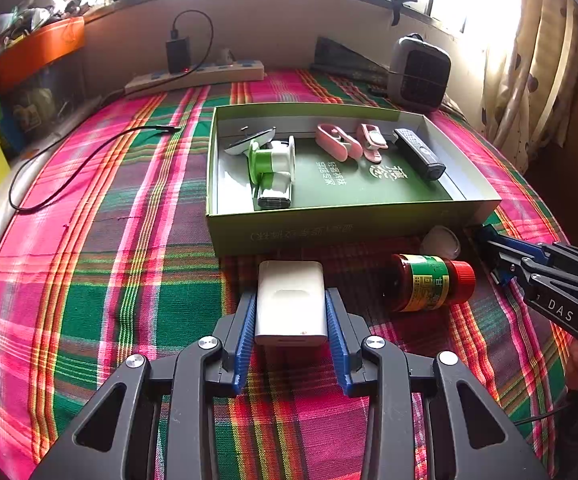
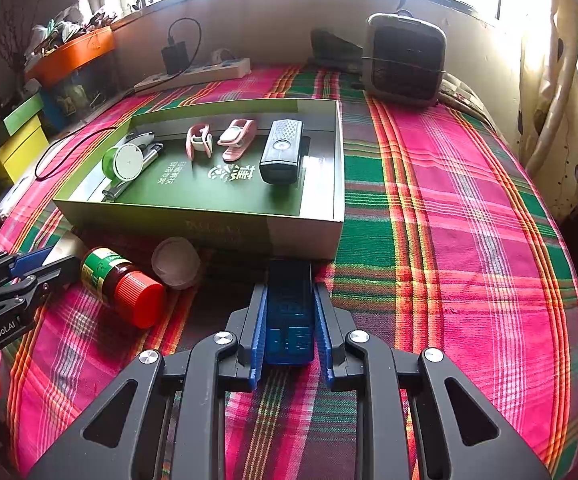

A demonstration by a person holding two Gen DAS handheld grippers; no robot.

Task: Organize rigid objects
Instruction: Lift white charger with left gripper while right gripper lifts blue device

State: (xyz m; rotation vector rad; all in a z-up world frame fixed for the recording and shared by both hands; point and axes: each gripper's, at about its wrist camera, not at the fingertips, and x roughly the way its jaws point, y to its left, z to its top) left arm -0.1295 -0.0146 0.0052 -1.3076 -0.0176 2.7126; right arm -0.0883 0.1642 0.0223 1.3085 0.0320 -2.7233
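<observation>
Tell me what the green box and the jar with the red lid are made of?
The green box looks like cardboard: thin folded walls with a matte printed surface. The jar seems to be glass or clear plastic, dark and shiny with a paper label; I cannot tell which. Its red lid looks like ridged plastic.

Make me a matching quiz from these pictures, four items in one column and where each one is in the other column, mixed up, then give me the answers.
Things
1. white block
2. blue block
3. red-capped jar
4. black remote

Places
A. inside the green box
B. between the left gripper fingers
C. lying on its side on the plaid cloth
D. between the right gripper fingers

Pairs: 1-B, 2-D, 3-C, 4-A
</observation>
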